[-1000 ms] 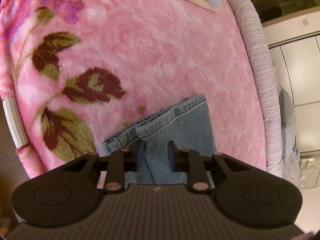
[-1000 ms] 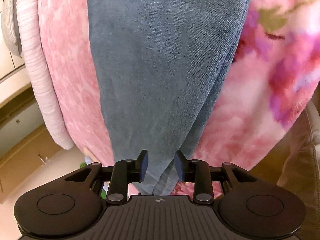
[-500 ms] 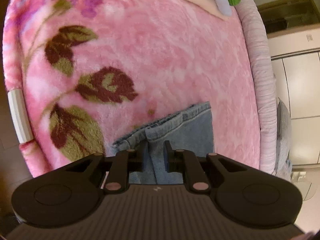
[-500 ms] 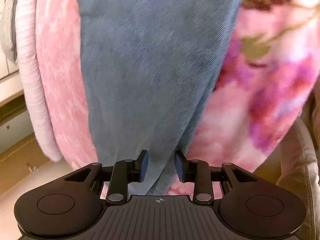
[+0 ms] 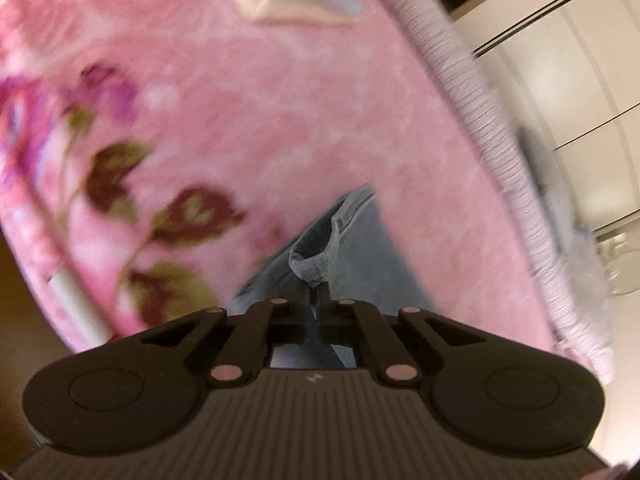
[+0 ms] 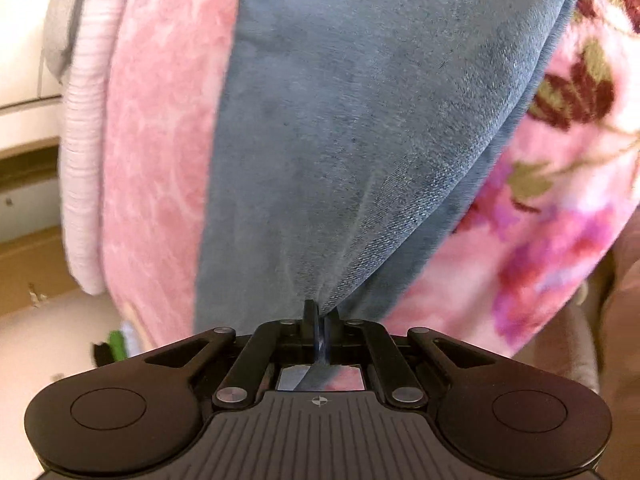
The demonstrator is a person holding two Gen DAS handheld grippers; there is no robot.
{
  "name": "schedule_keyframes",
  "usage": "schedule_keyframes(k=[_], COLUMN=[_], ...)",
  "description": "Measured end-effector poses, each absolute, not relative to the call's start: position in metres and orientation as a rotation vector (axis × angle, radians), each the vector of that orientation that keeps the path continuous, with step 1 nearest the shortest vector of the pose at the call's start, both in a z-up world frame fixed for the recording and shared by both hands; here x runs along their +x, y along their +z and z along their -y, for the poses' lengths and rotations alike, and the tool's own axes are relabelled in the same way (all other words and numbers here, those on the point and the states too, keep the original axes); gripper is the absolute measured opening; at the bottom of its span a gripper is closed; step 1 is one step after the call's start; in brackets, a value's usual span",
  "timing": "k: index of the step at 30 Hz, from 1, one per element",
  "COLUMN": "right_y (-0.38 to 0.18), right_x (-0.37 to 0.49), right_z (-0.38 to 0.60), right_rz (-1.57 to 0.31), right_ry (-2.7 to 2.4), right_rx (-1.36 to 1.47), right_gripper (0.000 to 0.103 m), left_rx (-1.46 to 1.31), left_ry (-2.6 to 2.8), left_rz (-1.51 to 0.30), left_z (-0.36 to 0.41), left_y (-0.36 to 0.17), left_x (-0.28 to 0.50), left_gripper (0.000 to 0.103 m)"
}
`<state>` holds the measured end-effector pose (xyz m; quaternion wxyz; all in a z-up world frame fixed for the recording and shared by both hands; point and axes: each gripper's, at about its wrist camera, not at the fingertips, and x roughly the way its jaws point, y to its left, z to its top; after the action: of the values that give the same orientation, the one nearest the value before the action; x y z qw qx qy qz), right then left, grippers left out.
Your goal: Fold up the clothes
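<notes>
Denim pinched in both claws: left gripper clamped on hem of jeans, right gripper clamped on opposite end. Jeans laid lengthwise on pink blanket. Grasp done; fold-over judged not begun.

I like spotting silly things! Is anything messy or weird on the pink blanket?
Nothing is spilled or broken. The jeans are bunched where both tongs pinch them: the left tongs pull a hem corner up into a little peak, and the right tongs gather the denim into creases. That is just folding on the pink blanket.
</notes>
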<state>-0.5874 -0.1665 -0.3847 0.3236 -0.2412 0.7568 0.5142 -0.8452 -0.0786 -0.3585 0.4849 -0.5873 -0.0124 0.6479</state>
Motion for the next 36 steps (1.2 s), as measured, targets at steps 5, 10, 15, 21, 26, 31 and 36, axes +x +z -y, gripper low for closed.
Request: schedule_keyframes(k=[5,10,15,21,26,31,36], right_y=[-0.387,-0.394,-0.393,-0.404,-0.384,-0.345,-0.338], right_x=[-0.594,-0.602,-0.602,-0.609,-0.592,-0.571,-0.582], right_z=[0.172,0.175,0.177,0.173,0.167,0.156,0.144], right_rz=[-1.907,-1.858,-1.862,-1.873,-1.849,-1.494,-0.986], right_ry=[1.381,1.396,1.369,1.332,1.358,1.546,1.808], right_rx=[-0.688,-0.719,-0.694,-0.689,-0.767,-0.808,-0.973], right_gripper=[0.001,0.001,0.001,0.001,0.005,0.005,0.005], left_rx=[-1.396,-1.368,-1.328,-1.36,-1.349,-1.198,-1.153], left_ry=[1.587,1.584,1.586,1.591,1.714,1.632,1.403], left_rz=[-0.018,-0.119,-0.123,-0.223,-0.311,-0.37,-0.447], left_z=[0.082,0.081,0.085,0.082,0.089,0.077,0.042], left_y=[-0.366,-0.377,-0.362,-0.372,-0.345,-0.316,-0.34], left_x=[-0.843,-0.841,-0.838,-0.841,-0.843,-0.808,-0.736], left_gripper=[0.0,0.002,0.002,0.005,0.003,0.003,0.005])
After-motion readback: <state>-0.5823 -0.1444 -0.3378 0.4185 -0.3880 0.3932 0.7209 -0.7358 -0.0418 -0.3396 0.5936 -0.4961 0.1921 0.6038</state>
